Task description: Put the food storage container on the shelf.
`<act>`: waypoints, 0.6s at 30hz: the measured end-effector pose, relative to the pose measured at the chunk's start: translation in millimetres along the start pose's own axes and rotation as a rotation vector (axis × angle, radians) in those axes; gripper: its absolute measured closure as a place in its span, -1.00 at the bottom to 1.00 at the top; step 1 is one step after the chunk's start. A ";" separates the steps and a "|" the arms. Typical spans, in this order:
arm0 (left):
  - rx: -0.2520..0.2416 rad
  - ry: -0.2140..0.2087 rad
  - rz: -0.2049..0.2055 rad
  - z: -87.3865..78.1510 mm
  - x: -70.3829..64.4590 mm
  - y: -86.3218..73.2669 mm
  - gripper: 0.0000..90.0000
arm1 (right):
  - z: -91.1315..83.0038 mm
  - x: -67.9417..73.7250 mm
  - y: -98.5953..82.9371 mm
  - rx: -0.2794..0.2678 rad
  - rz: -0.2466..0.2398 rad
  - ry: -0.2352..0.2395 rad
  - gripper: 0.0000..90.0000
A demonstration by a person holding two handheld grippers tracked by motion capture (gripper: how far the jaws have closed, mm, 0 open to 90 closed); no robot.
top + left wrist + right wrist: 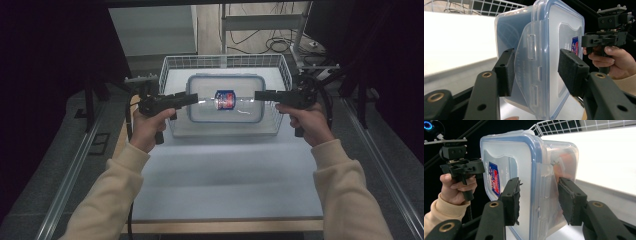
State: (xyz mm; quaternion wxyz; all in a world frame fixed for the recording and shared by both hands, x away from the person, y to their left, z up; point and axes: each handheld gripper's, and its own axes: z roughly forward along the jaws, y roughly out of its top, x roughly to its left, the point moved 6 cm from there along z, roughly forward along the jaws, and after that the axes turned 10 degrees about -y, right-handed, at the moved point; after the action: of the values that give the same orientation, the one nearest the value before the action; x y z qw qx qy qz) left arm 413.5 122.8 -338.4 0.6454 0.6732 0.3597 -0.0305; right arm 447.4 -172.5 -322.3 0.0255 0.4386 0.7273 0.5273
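Observation:
A clear plastic container (205, 90) with a blue-rimmed lid and a red and blue label (225, 99) lies in a white wire basket (225, 61). My left gripper (196, 98) is at its left end and my right gripper (256, 95) at its right end. In the left gripper view the left gripper (535, 72) is open, its jaws straddling the container's (564, 30) latch flap with gaps on both sides. In the right gripper view the right gripper (539, 200) is open astride the container's (509, 157) other end. Something orange (566, 162) shows dimly inside.
The basket stands at the far end of a white table top (225, 175). Metal rails run along both sides of the table. Cables and a frame lie on the floor behind the basket. Dark curtains close in left and right.

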 end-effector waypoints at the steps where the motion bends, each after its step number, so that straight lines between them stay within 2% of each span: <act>1: 0.002 0.002 0.001 0.4 1.1 3.4 0.09 | 1.0 -0.4 3.0 -0.001 0.004 0.000 0.19; 6: 0.014 0.001 -0.013 3.6 10.1 18.7 0.09 | 6.8 -4.1 17.4 -0.001 0.015 -0.005 0.19; 15: 0.033 0.003 -0.028 16.1 27.4 47.1 0.09 | 17.8 -19.4 43.9 0.011 0.055 -0.011 0.18; 18: 0.038 -0.003 -0.051 20.8 34.5 52.8 0.09 | 21.1 -24.4 51.3 0.017 0.067 -0.016 0.18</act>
State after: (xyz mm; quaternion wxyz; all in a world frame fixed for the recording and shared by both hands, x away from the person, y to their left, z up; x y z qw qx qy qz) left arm 475.5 124.5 -314.6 0.6319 0.6761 0.3751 -0.0545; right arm 504.3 -170.0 -301.6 0.0100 0.4673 0.7163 0.5182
